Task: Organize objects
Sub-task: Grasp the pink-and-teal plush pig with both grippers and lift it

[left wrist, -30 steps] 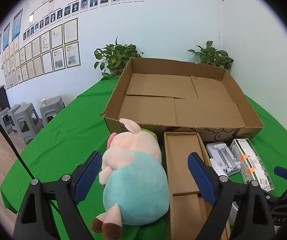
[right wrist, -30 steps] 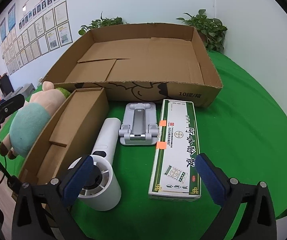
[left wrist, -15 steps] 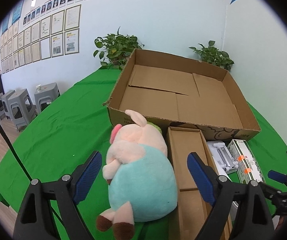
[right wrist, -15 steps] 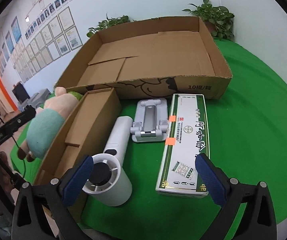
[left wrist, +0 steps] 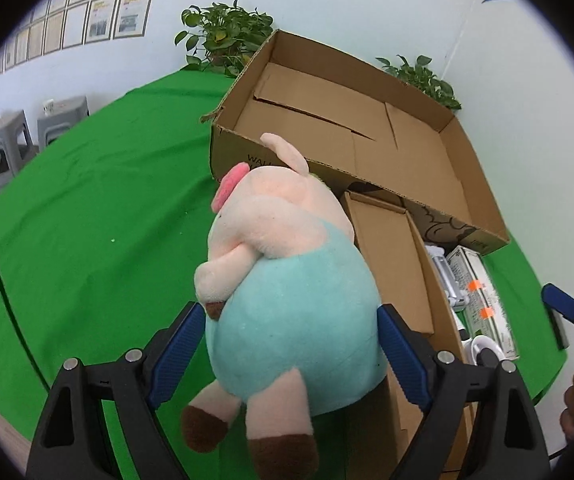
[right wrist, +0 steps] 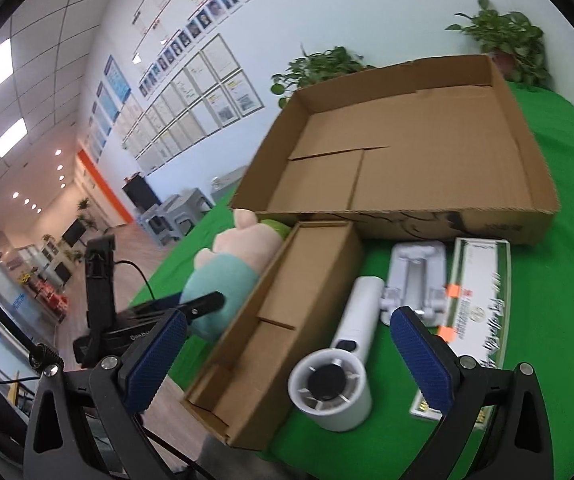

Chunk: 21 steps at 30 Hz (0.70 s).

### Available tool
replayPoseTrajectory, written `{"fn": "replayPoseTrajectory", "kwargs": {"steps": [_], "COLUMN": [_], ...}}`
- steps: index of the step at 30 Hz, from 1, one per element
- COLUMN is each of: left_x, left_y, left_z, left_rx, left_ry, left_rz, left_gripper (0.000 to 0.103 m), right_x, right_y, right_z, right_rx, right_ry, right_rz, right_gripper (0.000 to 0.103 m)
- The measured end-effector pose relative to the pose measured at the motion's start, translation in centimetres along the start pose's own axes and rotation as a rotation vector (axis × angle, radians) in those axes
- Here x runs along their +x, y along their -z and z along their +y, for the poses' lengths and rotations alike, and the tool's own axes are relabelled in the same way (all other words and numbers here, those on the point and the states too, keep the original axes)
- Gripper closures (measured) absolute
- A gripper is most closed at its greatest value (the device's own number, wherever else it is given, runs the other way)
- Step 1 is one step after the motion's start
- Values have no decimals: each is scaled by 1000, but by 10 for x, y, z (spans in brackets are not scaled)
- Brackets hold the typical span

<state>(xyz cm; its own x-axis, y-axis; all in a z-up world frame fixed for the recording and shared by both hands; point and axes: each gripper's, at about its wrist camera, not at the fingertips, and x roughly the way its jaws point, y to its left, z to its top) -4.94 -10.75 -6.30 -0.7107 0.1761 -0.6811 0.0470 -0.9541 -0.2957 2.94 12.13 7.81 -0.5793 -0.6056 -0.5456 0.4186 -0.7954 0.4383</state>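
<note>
A plush pig [left wrist: 287, 288] with a teal body lies on the green table beside a narrow open cardboard box [left wrist: 391, 268]. My left gripper [left wrist: 287, 344] has both blue pads against the pig's teal body, shut on it. The pig also shows in the right wrist view [right wrist: 227, 268], with the left gripper's finger [right wrist: 203, 304] on it. My right gripper [right wrist: 291, 356] is open and empty above a white handheld fan [right wrist: 343, 364]. A large empty cardboard tray [right wrist: 407, 168] stands behind.
A white phone stand [right wrist: 419, 276] and a long green-and-white carton [right wrist: 475, 312] lie right of the fan. The narrow box [right wrist: 287, 316] sits at the table's near edge. Potted plants [left wrist: 223, 36] stand by the wall. Grey stools [left wrist: 3, 148] are off to the left.
My left gripper has moved forward and closed its pads on the pig's body. My right gripper has swung left and tilted, staying open.
</note>
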Motion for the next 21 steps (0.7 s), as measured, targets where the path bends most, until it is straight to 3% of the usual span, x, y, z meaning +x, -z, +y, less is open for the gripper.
{"fn": "replayPoseTrajectory", "kwargs": {"steps": [1, 9, 13, 21], "left_x": [-1, -12, -26, -62], "left_y": [0, 6, 6, 18], "left_z": [-1, 1, 11, 48], "left_rx": [10, 66, 64, 28], "left_ry": [15, 16, 3, -65], "left_rz": [-3, -16, -20, -34], "left_gripper": [30, 48, 52, 53], "right_x": [4, 67, 97, 172], "right_y": [-1, -10, -19, -40], "right_z": [6, 55, 72, 130], "right_rx": [-10, -93, -95, -156], "right_ry": [-10, -58, -40, -107], "right_rz": [10, 127, 185, 315], "right_gripper": [0, 0, 1, 4]}}
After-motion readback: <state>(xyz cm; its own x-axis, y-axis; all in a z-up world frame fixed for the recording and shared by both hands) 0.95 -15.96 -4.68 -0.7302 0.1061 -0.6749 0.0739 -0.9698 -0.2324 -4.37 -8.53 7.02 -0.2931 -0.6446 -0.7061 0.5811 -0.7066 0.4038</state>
